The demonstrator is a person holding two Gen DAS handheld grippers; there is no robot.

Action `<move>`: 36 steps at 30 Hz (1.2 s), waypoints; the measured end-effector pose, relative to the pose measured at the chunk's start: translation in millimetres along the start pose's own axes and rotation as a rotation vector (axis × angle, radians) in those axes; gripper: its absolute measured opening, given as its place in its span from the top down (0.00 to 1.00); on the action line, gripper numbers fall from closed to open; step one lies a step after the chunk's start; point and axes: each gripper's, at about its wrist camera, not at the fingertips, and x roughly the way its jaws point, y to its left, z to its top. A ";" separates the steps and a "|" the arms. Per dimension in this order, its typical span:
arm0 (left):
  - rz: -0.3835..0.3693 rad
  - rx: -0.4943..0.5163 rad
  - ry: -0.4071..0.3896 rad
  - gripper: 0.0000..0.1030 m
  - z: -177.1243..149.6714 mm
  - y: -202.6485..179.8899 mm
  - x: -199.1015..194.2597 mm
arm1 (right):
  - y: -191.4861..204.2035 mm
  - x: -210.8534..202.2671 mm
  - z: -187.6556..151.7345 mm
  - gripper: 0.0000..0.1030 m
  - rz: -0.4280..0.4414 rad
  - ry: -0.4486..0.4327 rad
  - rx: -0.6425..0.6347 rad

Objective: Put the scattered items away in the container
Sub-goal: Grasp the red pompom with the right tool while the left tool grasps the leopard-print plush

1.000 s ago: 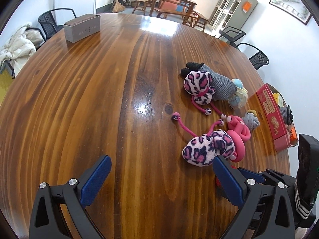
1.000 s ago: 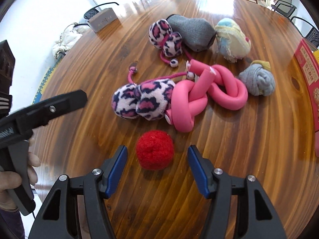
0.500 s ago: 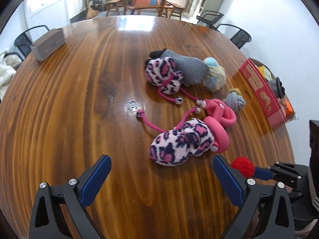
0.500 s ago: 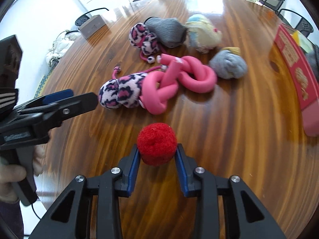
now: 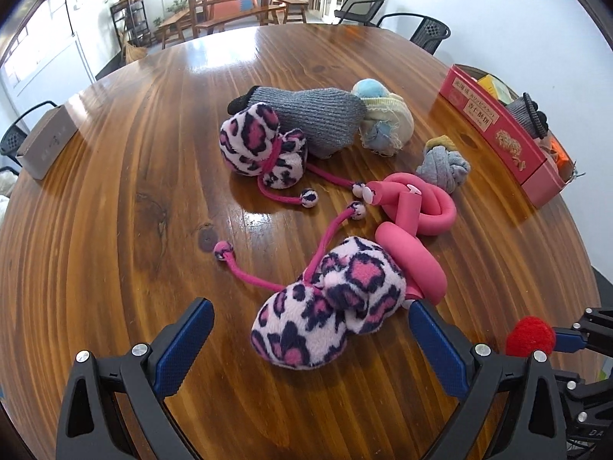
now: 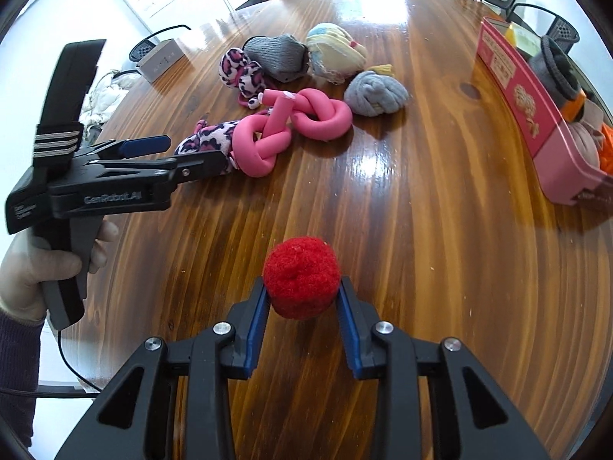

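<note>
My right gripper (image 6: 301, 299) is shut on a red pompom ball (image 6: 301, 276), held just above the wooden table (image 6: 440, 268); the ball also shows at the right edge of the left wrist view (image 5: 530, 335). My left gripper (image 5: 310, 327) is open, its blue pads either side of a pink leopard-print plush pouch (image 5: 329, 308) without touching it. A knotted pink foam tube (image 5: 412, 226) lies against that pouch. The pink box (image 6: 536, 115) on the right holds several items.
Farther back lie a second leopard pouch (image 5: 262, 145), a grey knitted sock (image 5: 318, 119), a pale yarn bundle (image 5: 387, 122) and a small grey knotted ball (image 5: 442, 165). A grey rectangular box (image 5: 48, 145) sits at the far left edge. Chairs ring the table.
My right gripper closed on the red ball and carried it off the table toward the right. My left gripper moved in over the near leopard pouch, still open.
</note>
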 end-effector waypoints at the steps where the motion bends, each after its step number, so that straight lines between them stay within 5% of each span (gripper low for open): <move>1: -0.005 -0.001 0.006 0.00 0.2 -0.1 2.7 | -0.3 -0.8 -0.5 0.63 0.001 -0.002 0.004; 7: 0.006 -0.065 0.063 0.00 -1.1 5.3 19.2 | -0.7 -3.8 -3.7 0.63 -0.001 -0.012 0.014; 13: 0.121 -0.086 0.073 0.00 -1.3 6.9 22.8 | -0.9 -4.4 -6.5 0.63 0.000 -0.014 0.017; 22: 0.137 -0.147 0.099 0.01 5.5 5.4 18.2 | -0.3 -4.4 -7.2 0.63 0.004 -0.017 0.020; 24: 0.138 -0.144 0.077 0.14 5.9 1.9 12.6 | -1.2 -4.8 -7.3 0.63 0.004 -0.020 0.023; 25: 0.138 -0.139 0.066 0.36 6.4 -0.3 9.3 | -1.7 -5.3 -7.8 0.63 0.002 -0.022 0.025; 27: 0.138 -0.131 0.055 0.61 8.8 -6.4 1.9 | -3.8 -6.5 -8.8 0.63 -0.001 -0.027 0.029; 36: 0.038 -0.212 -0.019 0.64 5.7 -23.7 -29.2 | -19.9 -18.5 -8.6 0.63 -0.009 -0.059 0.062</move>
